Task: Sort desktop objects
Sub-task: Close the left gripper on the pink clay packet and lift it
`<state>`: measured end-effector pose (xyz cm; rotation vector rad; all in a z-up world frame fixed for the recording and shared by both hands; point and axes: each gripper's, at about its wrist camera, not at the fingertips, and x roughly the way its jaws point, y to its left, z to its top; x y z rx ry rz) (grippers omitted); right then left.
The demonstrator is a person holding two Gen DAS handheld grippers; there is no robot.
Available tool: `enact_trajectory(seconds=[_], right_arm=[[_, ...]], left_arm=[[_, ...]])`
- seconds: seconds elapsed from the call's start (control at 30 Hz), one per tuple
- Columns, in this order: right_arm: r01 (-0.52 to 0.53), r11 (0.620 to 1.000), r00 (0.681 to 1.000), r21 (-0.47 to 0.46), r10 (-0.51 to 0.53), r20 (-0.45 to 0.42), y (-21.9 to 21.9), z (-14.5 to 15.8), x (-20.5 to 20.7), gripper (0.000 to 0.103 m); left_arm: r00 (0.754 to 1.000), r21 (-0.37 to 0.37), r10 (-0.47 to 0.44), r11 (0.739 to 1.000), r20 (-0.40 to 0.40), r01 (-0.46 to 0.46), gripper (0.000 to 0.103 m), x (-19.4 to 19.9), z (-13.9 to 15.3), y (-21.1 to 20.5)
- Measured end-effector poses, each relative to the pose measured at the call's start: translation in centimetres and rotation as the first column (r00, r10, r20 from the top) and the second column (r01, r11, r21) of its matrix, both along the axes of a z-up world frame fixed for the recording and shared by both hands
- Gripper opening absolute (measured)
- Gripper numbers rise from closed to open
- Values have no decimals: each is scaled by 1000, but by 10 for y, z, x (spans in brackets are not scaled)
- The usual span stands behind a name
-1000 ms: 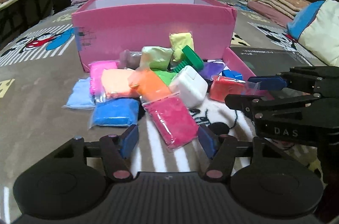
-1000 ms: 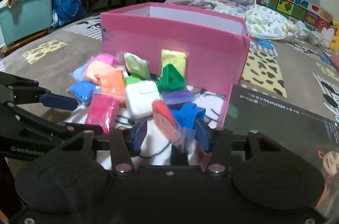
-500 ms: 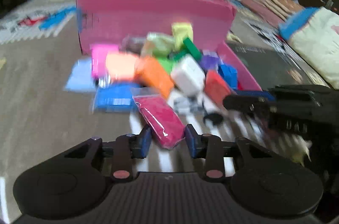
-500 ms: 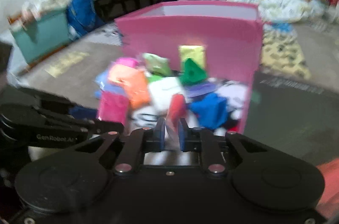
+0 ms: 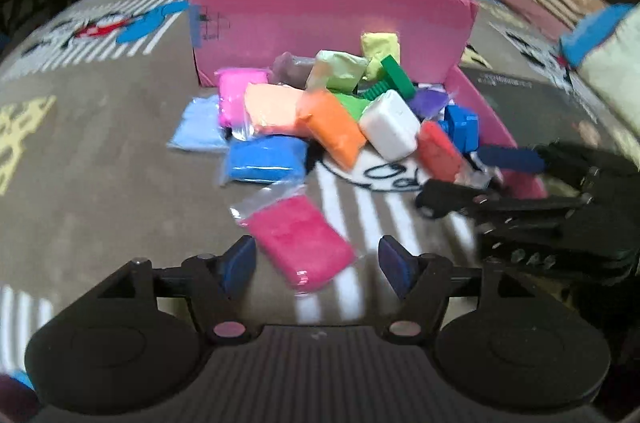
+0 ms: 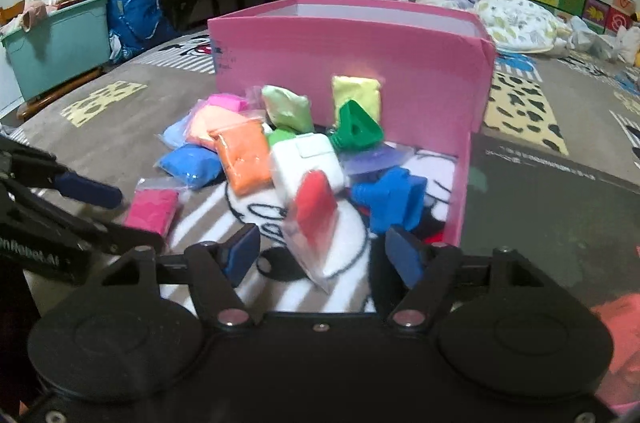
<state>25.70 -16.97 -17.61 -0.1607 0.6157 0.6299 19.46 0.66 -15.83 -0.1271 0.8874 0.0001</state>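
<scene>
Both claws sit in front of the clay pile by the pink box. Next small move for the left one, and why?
Probably ease the left claw forward a touch and close on the magenta clay packet. The packet lies flat between its spread fingers, apart from the pile, and neither pad touches it; the jaws are opening now. The right claw brackets the red packet, so the two won't clash.

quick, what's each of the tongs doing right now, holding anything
left tongs: opening, the magenta clay bag lies between the pads, not gripped
right tongs: opening, the red clay bag stands between the pads, not gripped
</scene>
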Motion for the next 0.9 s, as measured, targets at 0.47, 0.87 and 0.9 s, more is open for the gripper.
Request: enact_trajectory(seconds=[0.47,0.87,0.9], right_arm=[[37,999,999,34,-36,-36,-3,-6,16,25],[20,999,999,51,-18,-35,-3,-3,15,15],[21,998,999,55,-19,-37,-4,-3,15,15]], left_arm=[[1000,81,-9,997,-11,10,46,10,-5,7],[999,90,-43,995,28,40,39,6,9,6],[999,82,-41,996,35,38,39,6,14,9]])
